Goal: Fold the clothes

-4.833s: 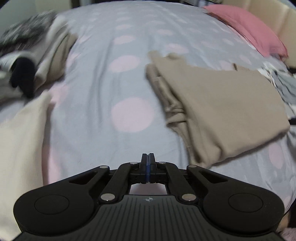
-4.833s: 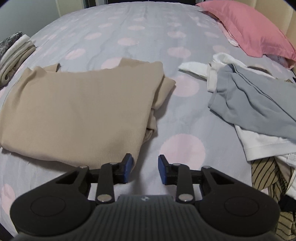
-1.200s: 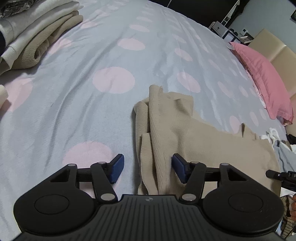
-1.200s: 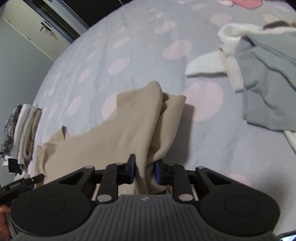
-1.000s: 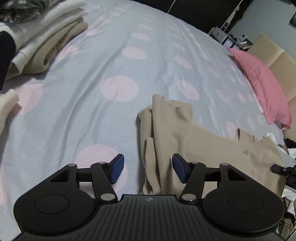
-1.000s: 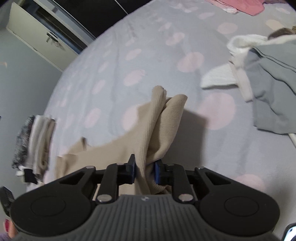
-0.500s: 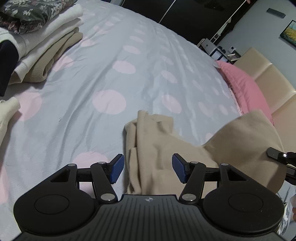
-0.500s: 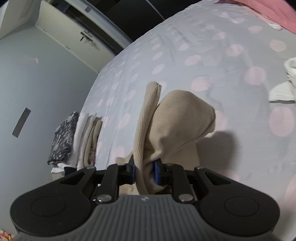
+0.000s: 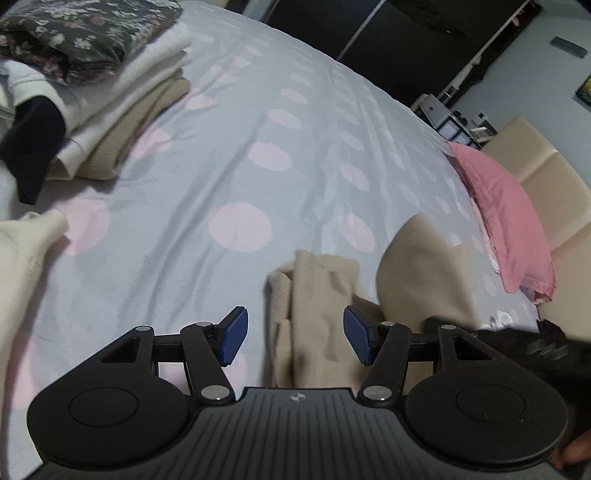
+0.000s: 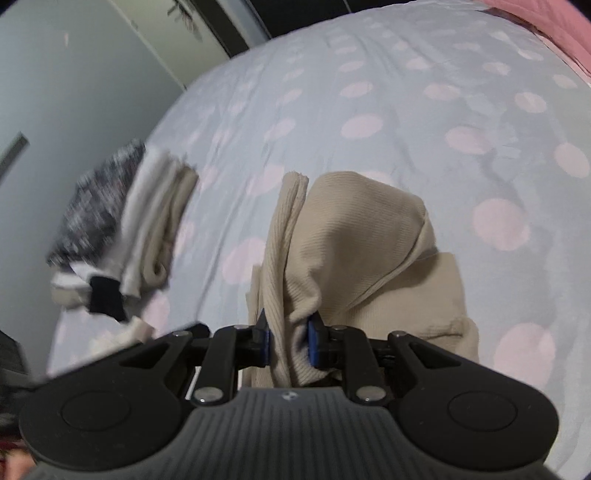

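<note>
A: Where is the beige ribbed garment (image 10: 354,236)?

B: On the grey bedsheet (image 9: 229,155) with pink dots, near the middle of the bed; part of it lies flat, part is lifted into a hump; the right gripper (image 10: 288,341) has its jaws clamped on a bunched edge of it, the cloth standing up between the blue pads.

A: And the left gripper (image 9: 291,339)?

B: Its jaws stand wide apart; a folded edge of the same garment (image 9: 317,295) lies between the fingers (image 9: 232,338), but I cannot tell whether either pad touches it.

A: Anything else around?

B: A stack of folded clothes (image 9: 110,92) sits to the left, topped by a dark floral piece (image 9: 81,33); a cream cloth (image 9: 26,251) lies at the left edge; a pink pillow (image 9: 506,218) lies at the right by the beige headboard (image 9: 546,177).
</note>
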`<state>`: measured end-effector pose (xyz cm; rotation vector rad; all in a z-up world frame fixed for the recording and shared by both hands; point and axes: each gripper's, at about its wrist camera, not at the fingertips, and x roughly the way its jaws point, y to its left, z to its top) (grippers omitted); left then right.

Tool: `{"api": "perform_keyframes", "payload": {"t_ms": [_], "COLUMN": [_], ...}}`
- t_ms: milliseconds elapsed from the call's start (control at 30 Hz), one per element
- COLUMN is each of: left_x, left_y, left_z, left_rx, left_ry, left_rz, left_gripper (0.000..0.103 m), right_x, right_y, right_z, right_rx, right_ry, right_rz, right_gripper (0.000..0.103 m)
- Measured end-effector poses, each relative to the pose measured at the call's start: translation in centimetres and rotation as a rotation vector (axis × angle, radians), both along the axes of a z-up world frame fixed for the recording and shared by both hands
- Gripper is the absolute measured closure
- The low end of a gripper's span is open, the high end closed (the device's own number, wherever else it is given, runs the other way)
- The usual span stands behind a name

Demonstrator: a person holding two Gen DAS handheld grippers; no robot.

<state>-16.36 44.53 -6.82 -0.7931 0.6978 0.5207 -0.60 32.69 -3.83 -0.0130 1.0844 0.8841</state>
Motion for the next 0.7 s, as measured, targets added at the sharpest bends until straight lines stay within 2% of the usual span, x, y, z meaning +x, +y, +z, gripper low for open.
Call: {"api": "perform_keyframes", "payload": {"t_ms": [267,333,367,433,533,700], "left_x": [-1.5,-1.9,-2.1,-2.4,-2.9,-3.7], "left_y": [1.8,2.2,2.5,2.9,3.2,3.5], "left_z": [0.6,0.6,0.6,0.6,0.7,1.0], "left_rx": [0.019,0.016,0.01,-0.002,-0.01,-0.023], "left_ry": [-0.003,-0.003,-0.006,-0.012,-0.026,-0.043], "left_rz": [0.048,0.064,0.071,0.084,0.09,0.1], "left_gripper": [0.047,0.047,0.047,0.047,0.047,0.047], "right_x": [-2.6,-3.1,-3.3,-3.7,-3.8,-3.8], "right_y": [4.6,5.3,5.5,5.7,5.8,5.2], "right_z": [-3.8,-4.2,-4.2,-3.9,-3.1,-0.1], "right_rx": [-0.151,-0.172,-0.175,-0.176,-0.167,-0.093], "right_ry": [-0.038,-0.05,-0.055,-0.061,-0.056,-0.055], "right_rz": [0.016,0.01,0.008,0.004,-0.017,-0.032], "right_gripper": [0.082,0.077,0.076,0.066,0.062,0.063]}}
